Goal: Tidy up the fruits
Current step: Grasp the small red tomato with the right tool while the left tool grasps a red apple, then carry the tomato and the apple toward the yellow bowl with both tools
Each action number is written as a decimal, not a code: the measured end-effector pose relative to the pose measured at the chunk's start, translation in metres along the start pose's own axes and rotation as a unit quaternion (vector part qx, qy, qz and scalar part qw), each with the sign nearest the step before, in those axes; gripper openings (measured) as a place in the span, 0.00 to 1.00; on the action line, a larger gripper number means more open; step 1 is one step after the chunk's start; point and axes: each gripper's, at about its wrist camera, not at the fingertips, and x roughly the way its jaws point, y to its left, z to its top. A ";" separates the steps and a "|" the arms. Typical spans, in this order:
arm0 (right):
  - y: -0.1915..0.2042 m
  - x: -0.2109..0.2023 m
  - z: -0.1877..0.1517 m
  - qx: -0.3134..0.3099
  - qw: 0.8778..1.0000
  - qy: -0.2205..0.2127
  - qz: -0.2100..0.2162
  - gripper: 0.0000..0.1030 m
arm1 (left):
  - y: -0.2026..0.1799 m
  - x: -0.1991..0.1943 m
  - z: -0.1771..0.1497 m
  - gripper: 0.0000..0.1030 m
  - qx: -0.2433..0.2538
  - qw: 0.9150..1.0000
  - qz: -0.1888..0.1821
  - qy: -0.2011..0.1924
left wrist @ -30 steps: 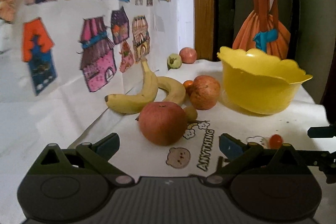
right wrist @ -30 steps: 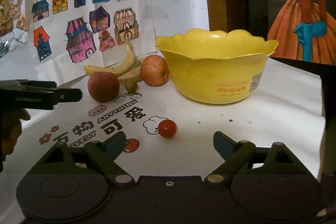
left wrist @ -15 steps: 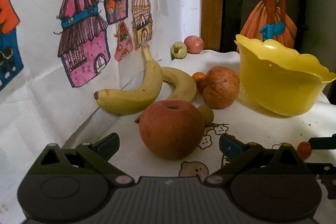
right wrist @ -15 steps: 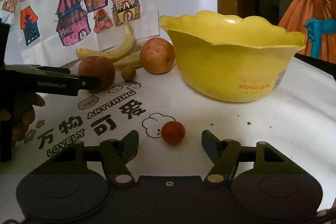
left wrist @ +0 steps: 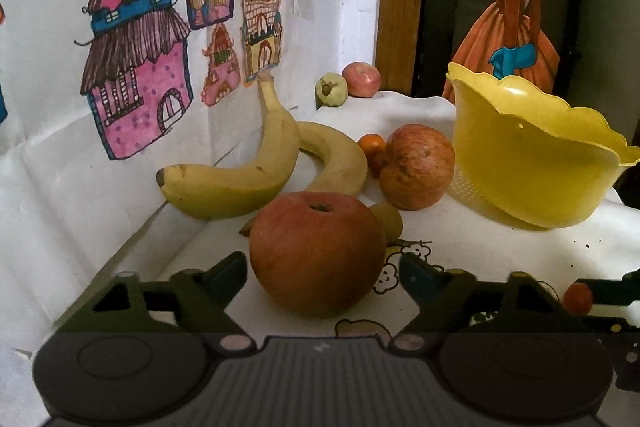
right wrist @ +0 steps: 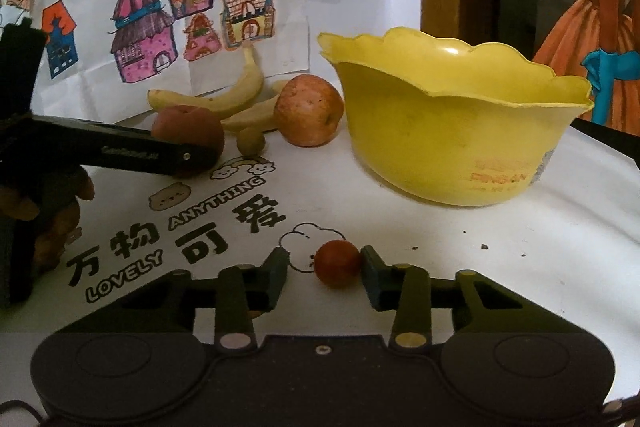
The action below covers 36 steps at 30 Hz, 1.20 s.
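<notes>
Between my right fingers, low on the white printed cloth (right wrist: pixel 500 227), sits the small red fruit (right wrist: pixel 337 263), round, with no long axis to line up on. My right gripper (right wrist: pixel 325 267) stands open around it: the right-hand pad is touching or all but touching its side, while the left-hand pad stands off with a gap. It looks too little closed to call a hold, so I judge the fruit to rest on the cloth, not yet gripped.

The same fruit shows at the far right of my left camera, well off the line of my left gripper (left wrist: pixel 322 269). That one is wide open with the big red apple (left wrist: pixel 316 251) directly ahead, sitting between the two pads without either clearly touching. So each hand has its own piece, and the right is plainly the nearer to the little one.

The yellow bowl (right wrist: pixel 456 75) stands ahead and to the right of the small fruit, well apart across bare cloth; its scalloped rim is high, so I expect the carry to need lift before it goes forward.

Further out, behind the apple, lie two bananas (left wrist: pixel 248 167), a second apple (left wrist: pixel 416 167), a small orange fruit (left wrist: pixel 371 146) and a little brownish fruit (left wrist: pixel 387 218). By the wall sit a greenish fruit (left wrist: pixel 331 89) and another reddish one (left wrist: pixel 361 79).
</notes>
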 end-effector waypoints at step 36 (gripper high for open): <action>-0.018 -0.022 -0.010 0.022 0.999 -0.025 0.033 0.24 | -0.054 -0.040 -0.026 0.73 -0.034 0.994 -0.103 0.027</action>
